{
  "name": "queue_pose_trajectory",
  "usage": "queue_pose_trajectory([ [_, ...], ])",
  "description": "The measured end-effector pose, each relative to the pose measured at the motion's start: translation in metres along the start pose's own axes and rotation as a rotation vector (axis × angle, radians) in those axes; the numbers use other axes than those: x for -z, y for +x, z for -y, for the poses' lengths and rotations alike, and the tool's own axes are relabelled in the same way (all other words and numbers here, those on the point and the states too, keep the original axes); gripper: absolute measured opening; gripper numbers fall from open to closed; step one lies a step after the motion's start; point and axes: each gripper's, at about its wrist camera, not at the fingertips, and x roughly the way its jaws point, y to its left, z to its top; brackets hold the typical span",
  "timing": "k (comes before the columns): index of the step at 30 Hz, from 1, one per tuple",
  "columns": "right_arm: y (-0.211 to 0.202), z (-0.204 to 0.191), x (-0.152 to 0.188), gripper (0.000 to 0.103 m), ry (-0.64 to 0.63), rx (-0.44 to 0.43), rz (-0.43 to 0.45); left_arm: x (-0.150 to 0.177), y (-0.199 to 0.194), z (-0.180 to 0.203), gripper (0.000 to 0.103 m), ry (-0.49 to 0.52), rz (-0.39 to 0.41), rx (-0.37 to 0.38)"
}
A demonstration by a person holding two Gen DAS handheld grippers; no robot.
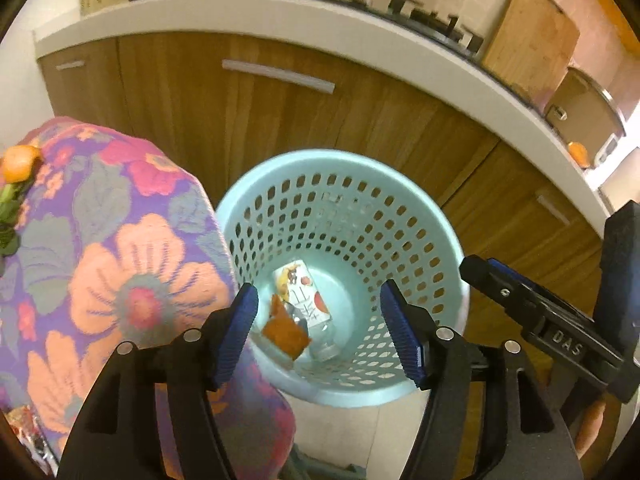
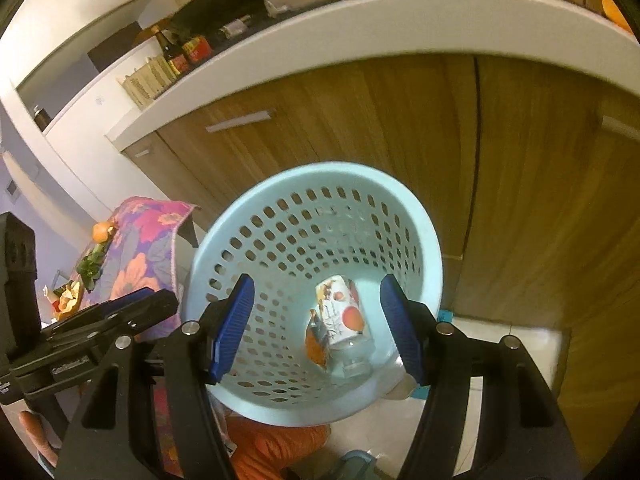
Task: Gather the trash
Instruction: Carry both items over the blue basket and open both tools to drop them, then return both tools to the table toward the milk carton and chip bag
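Note:
A light blue perforated trash basket (image 1: pixel 424 216) stands on the floor in front of wooden cabinets; it also shows in the right wrist view (image 2: pixel 256 216). Inside lie a clear plastic bottle with a fruit label (image 1: pixel 308 300) (image 2: pixel 344 316) and an orange wrapper (image 1: pixel 286 334) (image 2: pixel 316 344). My left gripper (image 1: pixel 320 334) is open and empty above the basket. My right gripper (image 2: pixel 316 330) is open and empty above it too. The right gripper shows at the right of the left wrist view (image 1: pixel 560 320). The left gripper shows at the left of the right wrist view (image 2: pixel 92 332).
A table with a flowered cloth (image 1: pixel 112 256) (image 2: pixel 140 256) stands left of the basket, carrying an orange (image 1: pixel 18 164) (image 2: pixel 102 232), greens (image 2: pixel 90 266) and wrappers (image 2: pixel 68 300). Wooden cabinets (image 1: pixel 280 128) with a white countertop (image 1: pixel 320 28) stand behind. An orange mesh item (image 2: pixel 276 446) lies below the basket.

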Motion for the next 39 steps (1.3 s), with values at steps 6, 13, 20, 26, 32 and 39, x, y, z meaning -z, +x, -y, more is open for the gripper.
queue_pose_trajectory([
  [6, -0.021, -0.033, 0.001, 0.062, -0.084, -0.010, 0.059, 0.010, -0.045, -0.002, 0.063, 0.007, 0.101, 0.028],
  [13, -0.035, -0.095, 0.012, 0.062, -0.217, -0.084, 0.091, 0.033, -0.127, -0.023, 0.069, -0.014, 0.259, 0.002],
  [20, -0.046, -0.186, 0.052, 0.065, -0.445, -0.254, 0.117, 0.066, -0.201, -0.074, 0.072, -0.112, 0.405, -0.082],
  [26, -0.043, -0.254, 0.101, 0.068, -0.640, -0.360, 0.127, 0.103, -0.256, -0.136, 0.072, -0.234, 0.502, -0.222],
  [32, -0.024, -0.296, 0.131, 0.073, -0.743, -0.382, 0.090, 0.135, -0.284, -0.210, 0.072, -0.384, 0.530, -0.326],
  [39, -0.006, -0.324, 0.145, 0.073, -0.804, -0.377, 0.039, 0.151, -0.279, -0.280, 0.072, -0.543, 0.489, -0.285],
])
